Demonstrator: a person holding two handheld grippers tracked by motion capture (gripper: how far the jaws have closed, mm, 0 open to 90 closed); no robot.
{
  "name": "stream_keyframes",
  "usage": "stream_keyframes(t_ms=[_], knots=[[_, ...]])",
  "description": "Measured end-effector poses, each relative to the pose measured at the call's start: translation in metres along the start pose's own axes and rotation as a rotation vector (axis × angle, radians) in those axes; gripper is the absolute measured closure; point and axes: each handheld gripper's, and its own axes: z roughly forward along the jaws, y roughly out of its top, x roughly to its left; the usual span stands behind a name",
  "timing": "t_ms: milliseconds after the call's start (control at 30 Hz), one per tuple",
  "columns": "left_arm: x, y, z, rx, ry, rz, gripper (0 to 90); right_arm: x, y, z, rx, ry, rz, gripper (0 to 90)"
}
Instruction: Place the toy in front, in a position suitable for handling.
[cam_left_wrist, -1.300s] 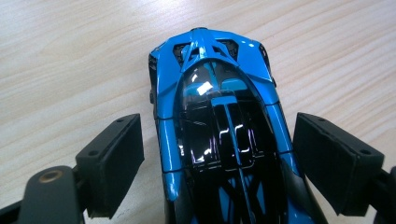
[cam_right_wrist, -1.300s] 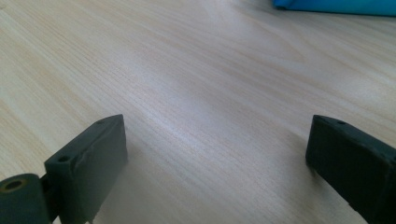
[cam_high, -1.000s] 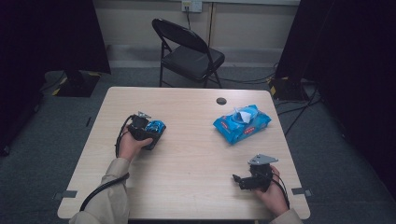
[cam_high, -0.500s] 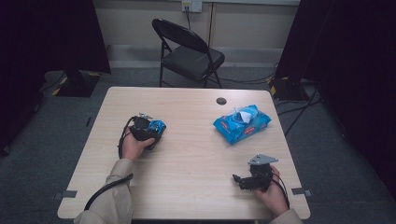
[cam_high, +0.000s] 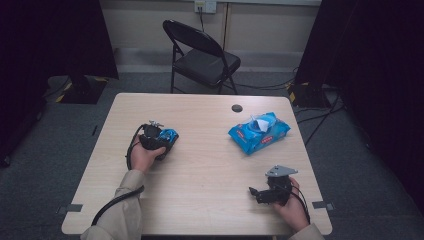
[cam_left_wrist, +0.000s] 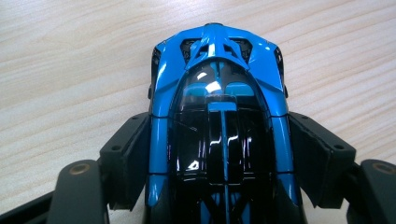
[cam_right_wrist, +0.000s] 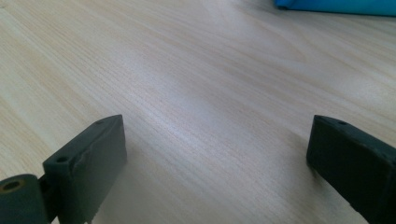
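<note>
The left hand-held gripper (cam_left_wrist: 219, 158) has its two black jaws on either side of a glossy blue and black toy sports car (cam_left_wrist: 219, 116). In the left gripper view the pads lie flat against the car's flanks, and the jaws have just been closing in on it, so they pinch the car between them. The car's near end is cut off by the bottom edge of that view; its far end points away over the pale wood-grain worktop (cam_left_wrist: 70, 70). In the high view the same left hand-held gripper (cam_high: 159, 141) sits left of centre on the worktop (cam_high: 200, 170), and the hand and gripper body cover most of the car (cam_high: 170, 135), leaving a sliver of blue showing.

The right hand-held gripper (cam_right_wrist: 215, 154) has its jaws spread wide with bare worktop between them. In the high view it (cam_high: 257, 192) rests near the front right corner, held in the person's right hand (cam_high: 292, 210).

Well apart from both, toward the far right, lies a blue soft plastic pack of wipes (cam_high: 259, 132) with a white sheet standing out of its top; its print is too small to read. Its blue edge (cam_right_wrist: 336, 5) is clipped by the top of the right gripper view. A small dark round disc (cam_high: 237, 108) lies just beyond the pack; what it is cannot be made out. Behind the worktop stands a black folding chair (cam_high: 202, 57).
</note>
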Motion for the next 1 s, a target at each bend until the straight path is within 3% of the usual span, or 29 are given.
stream_keyframes(t_ms=[1000], knots=[[0.005,0.006,-0.019,0.006,-0.011,0.018,28.3,0.0,0.0,0.0,0.0,0.001,0.0,4.3]])
